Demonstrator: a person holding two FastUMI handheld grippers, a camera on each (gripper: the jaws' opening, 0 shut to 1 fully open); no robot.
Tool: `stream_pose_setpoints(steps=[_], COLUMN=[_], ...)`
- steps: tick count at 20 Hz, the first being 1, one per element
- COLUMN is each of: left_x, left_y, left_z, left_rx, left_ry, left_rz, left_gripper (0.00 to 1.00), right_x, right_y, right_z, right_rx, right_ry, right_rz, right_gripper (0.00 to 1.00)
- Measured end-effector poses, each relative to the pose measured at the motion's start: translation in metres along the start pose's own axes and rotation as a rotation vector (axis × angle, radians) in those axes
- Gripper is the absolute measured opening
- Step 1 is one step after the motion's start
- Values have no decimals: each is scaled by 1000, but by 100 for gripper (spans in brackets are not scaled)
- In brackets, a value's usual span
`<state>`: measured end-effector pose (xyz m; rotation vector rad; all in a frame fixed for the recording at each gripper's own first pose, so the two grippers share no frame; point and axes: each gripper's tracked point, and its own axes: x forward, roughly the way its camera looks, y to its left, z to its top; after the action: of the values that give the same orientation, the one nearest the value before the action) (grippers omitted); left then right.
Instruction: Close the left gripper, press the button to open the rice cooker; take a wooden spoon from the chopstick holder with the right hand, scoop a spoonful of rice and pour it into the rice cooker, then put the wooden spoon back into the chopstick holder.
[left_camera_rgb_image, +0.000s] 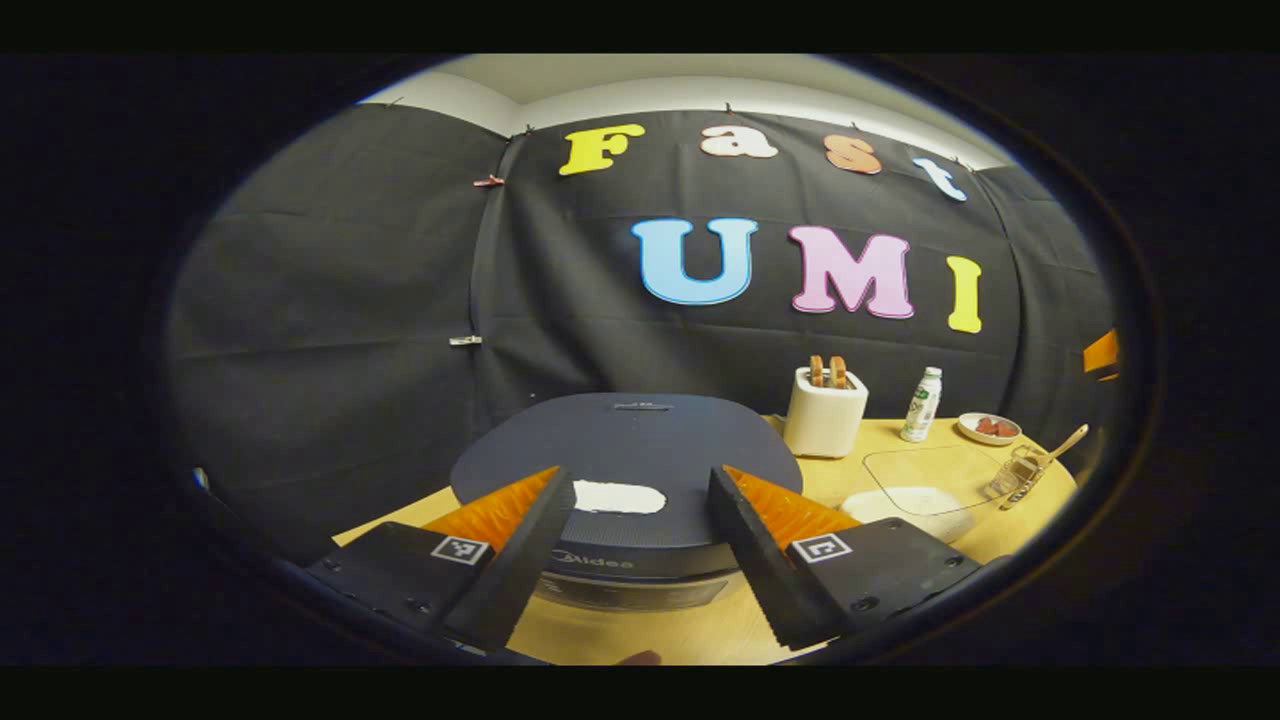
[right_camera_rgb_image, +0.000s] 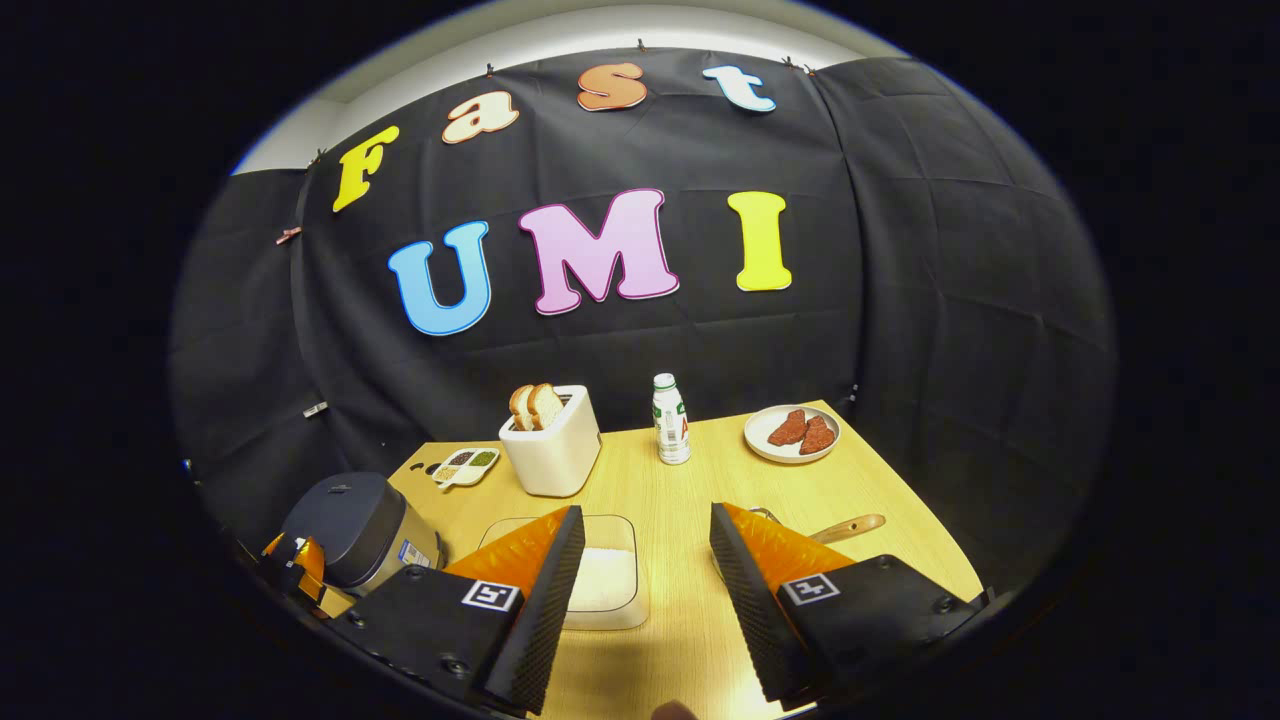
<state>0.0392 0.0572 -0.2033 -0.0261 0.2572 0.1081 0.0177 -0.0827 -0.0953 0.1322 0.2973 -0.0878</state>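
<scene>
The dark rice cooker (left_camera_rgb_image: 640, 440) stands right in front of my left gripper (left_camera_rgb_image: 640, 498), its lid down. A white patch (left_camera_rgb_image: 618, 497) on the lid's front edge lies between the open fingers. The cooker (right_camera_rgb_image: 355, 525) also shows at the far left of the right gripper view, with the left gripper (right_camera_rgb_image: 292, 562) beside it. My right gripper (right_camera_rgb_image: 645, 545) hangs open and empty over the table. Just ahead of it is a clear box of white rice (right_camera_rgb_image: 605, 578). The wooden spoon's handle (right_camera_rgb_image: 848, 527) sticks out past the right finger. The spoon (left_camera_rgb_image: 1062, 443) rests in the metal chopstick holder (left_camera_rgb_image: 1018, 476).
A white toaster (right_camera_rgb_image: 552, 440) with bread slices stands at the back of the wooden table (right_camera_rgb_image: 690, 480). Beside it are a small bottle (right_camera_rgb_image: 671, 418), a plate of red pieces (right_camera_rgb_image: 792, 433) and a divided dish (right_camera_rgb_image: 466, 465). Black cloth walls close in behind.
</scene>
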Motion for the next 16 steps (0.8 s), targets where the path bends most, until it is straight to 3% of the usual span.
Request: stream_pose_setpoints(steps=[10, 16], left_x=[5, 19], left_y=[0, -2], left_z=[-3, 1], left_rx=[-34, -33], left_ry=[50, 20], left_rz=[-36, -58], left_gripper=[94, 93], right_x=[6, 6], right_y=[21, 40], right_z=[-10, -15], right_rx=[-10, -18], right_ry=[26, 40], right_rz=[43, 78], right_gripper=[80, 80])
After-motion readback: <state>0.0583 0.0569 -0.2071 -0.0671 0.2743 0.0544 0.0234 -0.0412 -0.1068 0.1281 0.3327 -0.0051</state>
